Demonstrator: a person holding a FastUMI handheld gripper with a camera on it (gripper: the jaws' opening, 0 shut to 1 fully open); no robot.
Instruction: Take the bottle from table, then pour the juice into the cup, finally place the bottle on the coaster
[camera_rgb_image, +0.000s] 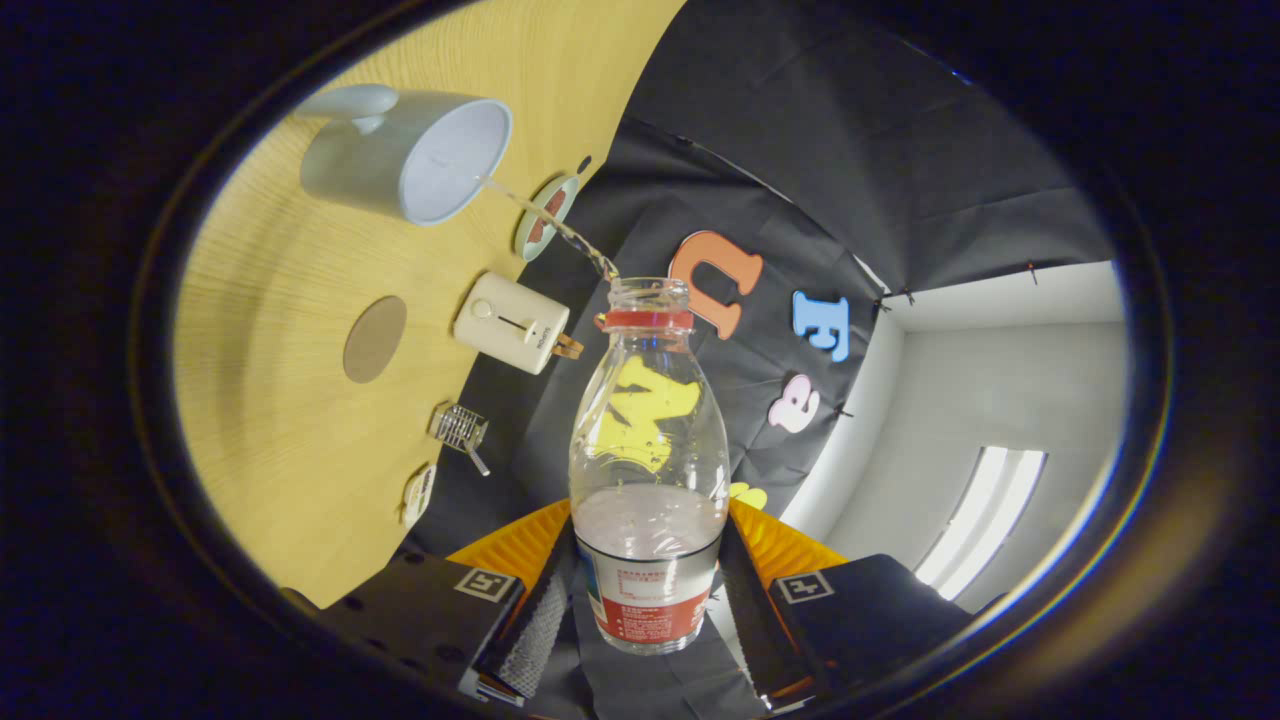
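Gripping the clear bottle (648, 470) by its lower body, the gripper (648, 600) had its 2 fingers pressed against the labelled band from either side, so the jaws were closed on it. The bottle's long axis ran straight ahead from between the fingers, base nearest them and open neck (648, 300) with its red collar farthest away. The whole scene was rolled, so the wooden table (280, 440) stood to the left of the fingers like a wall, its edge running beside the bottle and past the neck. A thin stream of liquid (560, 228) left the mouth and arced up and left into the opening of the pale cup (405, 155), which sat well beyond the fingers with its handle turned away from the bottle. Some liquid sat pooled in the bottle just above the label. The round coaster (375, 338) lay on bare tabletop between the cup and the fingers, apart from everything. A cream box-shaped device (510, 322), a small wire piece (460, 428) and a small plate (545, 215) sat along the table edge, nearer the bottle.
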